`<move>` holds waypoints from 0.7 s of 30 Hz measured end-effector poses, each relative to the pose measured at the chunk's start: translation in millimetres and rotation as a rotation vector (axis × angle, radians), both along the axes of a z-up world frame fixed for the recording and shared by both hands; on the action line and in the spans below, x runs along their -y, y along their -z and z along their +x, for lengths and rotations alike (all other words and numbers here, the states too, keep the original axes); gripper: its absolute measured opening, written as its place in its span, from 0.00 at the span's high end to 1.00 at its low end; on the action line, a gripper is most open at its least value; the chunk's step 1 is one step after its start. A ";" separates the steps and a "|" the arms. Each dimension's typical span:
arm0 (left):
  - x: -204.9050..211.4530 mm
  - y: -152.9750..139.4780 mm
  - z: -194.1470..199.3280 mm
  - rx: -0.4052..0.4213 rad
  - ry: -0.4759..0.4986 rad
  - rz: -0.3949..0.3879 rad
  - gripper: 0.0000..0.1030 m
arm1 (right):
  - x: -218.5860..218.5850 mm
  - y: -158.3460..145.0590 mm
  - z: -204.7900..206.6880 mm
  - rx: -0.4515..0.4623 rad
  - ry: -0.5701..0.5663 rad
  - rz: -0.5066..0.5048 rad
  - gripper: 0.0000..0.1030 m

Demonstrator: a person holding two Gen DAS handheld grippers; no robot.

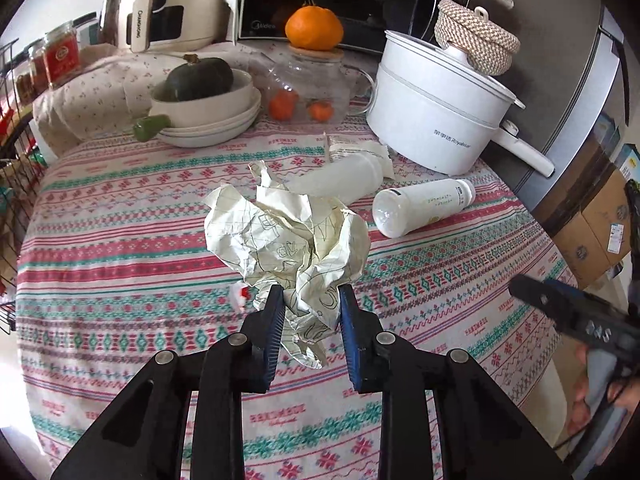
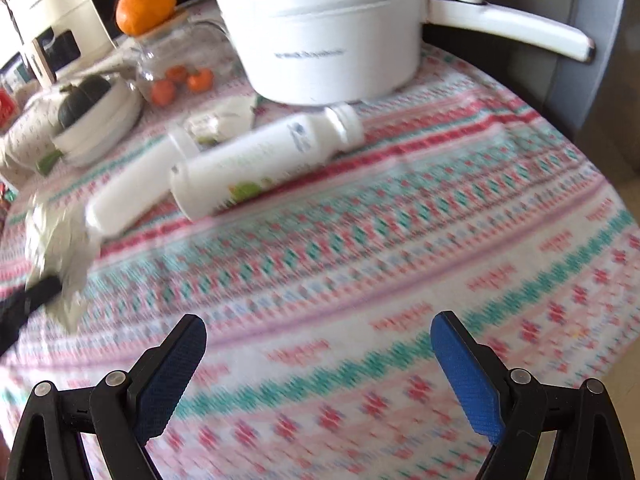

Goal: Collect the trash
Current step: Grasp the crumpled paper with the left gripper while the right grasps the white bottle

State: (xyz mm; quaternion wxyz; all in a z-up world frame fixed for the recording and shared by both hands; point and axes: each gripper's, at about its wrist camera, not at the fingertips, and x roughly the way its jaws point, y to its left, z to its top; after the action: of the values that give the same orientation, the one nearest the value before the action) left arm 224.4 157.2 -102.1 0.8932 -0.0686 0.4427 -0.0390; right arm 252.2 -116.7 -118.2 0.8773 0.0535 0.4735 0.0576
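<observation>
- While the left gripper is clamping its ribbed blue pads on the lower folds of the crumpled paper, the left-wrist view is showing that wad bulging up toward twelve o'clock from the fingertips, stiff, creased and scribbled with green lines.
- Beyond the wad, toward one o'clock, two smooth white plastic bottles are lying on their sides on the patterned tablecloth: the plain bottle is running roughly nine-to-three, and the labelled bottle is pointing its cap toward two o'clock, near the white electric pot.
- At four o'clock in this view, the right gripper is showing as a dark blurred bar, closer to the labelled bottle than the occupied left tool is.
- In the right-wrist view, blurred throughout, the right gripper is standing with its jaws wide apart and nothing between them.
- From it, the labelled bottle is lying toward eleven o'clock, well apart, its long axis slanting from eight to two o'clock; I judge the jaws need to straddle it across that axis.
- At nine o'clock, the held paper is showing pale and smeared.
</observation>
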 end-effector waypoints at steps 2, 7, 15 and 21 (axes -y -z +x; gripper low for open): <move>-10.3 -3.5 -7.8 -0.004 -0.008 0.009 0.73 | -17.1 2.7 14.4 0.018 0.032 0.036 0.09; -29.3 -10.1 -20.5 0.002 -0.019 0.043 0.73 | -43.9 17.3 54.7 0.028 0.147 0.129 0.09; -57.1 -23.1 -26.9 0.036 -0.052 0.033 0.73 | -60.9 31.1 102.4 0.045 0.284 0.163 0.09; -60.4 -19.0 -23.8 0.006 -0.072 -0.016 0.73 | -63.5 57.2 124.4 -0.038 0.346 0.196 0.10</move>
State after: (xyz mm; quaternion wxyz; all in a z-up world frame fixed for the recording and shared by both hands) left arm 200.6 217.6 -83.1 0.8947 -0.0917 0.4370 -0.0104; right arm 376.5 -53.2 -175.3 0.8556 0.2204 0.4659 -0.0491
